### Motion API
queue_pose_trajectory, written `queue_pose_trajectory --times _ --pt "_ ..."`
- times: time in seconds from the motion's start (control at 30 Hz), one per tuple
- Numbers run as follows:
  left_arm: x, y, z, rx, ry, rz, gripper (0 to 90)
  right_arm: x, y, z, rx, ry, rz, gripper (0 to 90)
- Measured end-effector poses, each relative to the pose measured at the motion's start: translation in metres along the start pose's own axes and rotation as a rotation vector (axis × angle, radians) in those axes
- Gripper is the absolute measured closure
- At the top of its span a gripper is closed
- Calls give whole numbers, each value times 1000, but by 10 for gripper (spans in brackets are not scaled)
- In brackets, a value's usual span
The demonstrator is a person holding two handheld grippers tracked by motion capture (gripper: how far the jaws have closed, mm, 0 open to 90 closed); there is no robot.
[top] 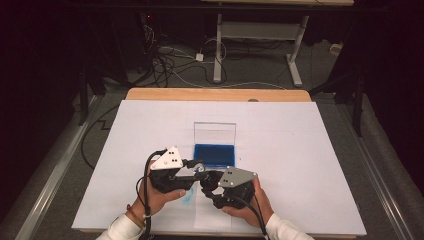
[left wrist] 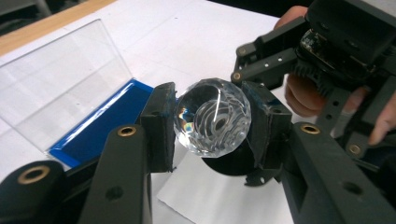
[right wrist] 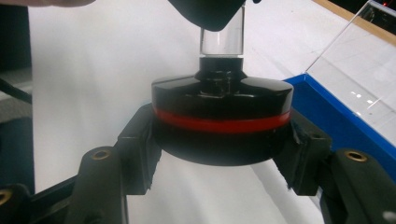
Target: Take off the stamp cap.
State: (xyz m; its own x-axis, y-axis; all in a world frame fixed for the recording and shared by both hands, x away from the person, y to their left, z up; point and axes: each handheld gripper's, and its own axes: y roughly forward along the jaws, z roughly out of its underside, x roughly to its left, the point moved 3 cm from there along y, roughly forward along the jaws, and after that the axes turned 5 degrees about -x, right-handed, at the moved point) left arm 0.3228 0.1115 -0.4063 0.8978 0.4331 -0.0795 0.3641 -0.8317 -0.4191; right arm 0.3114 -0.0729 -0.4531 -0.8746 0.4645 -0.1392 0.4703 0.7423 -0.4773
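1. From the high view, your left gripper and right gripper meet low on the white table, just in front of the blue box. The box's clear lid stands up, so the box looks ready to take the thing back, or it just came out.
2. In the left gripper view, your left jaws pinch the glass ball from both sides (a round, many-sided top). That keeps it from rolling.
3. In the right gripper view, your right jaws squeeze the black base with the red stripe, holding it flat. The clear stem goes up from its middle. I think you hold one end in each gripper to twist or pull them.
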Motion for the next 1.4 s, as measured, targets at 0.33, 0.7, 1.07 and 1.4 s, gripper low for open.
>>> queue_pose_trajectory --times 0.33,0.7,1.07,1.4 --pt "-14 2 0 26 113 -42 555 3 3 2 19 27 -42 387" --pt "-13 1 1 -1 92 -42 554 -2 5 8 -10 62 -35 517" --pt "-5 -5 0 9 67 -42 555 -4 4 7 -16 -42 70 317" --pt "-12 4 1 21 86 -65 555 7 11 9 -35 47 -44 312"
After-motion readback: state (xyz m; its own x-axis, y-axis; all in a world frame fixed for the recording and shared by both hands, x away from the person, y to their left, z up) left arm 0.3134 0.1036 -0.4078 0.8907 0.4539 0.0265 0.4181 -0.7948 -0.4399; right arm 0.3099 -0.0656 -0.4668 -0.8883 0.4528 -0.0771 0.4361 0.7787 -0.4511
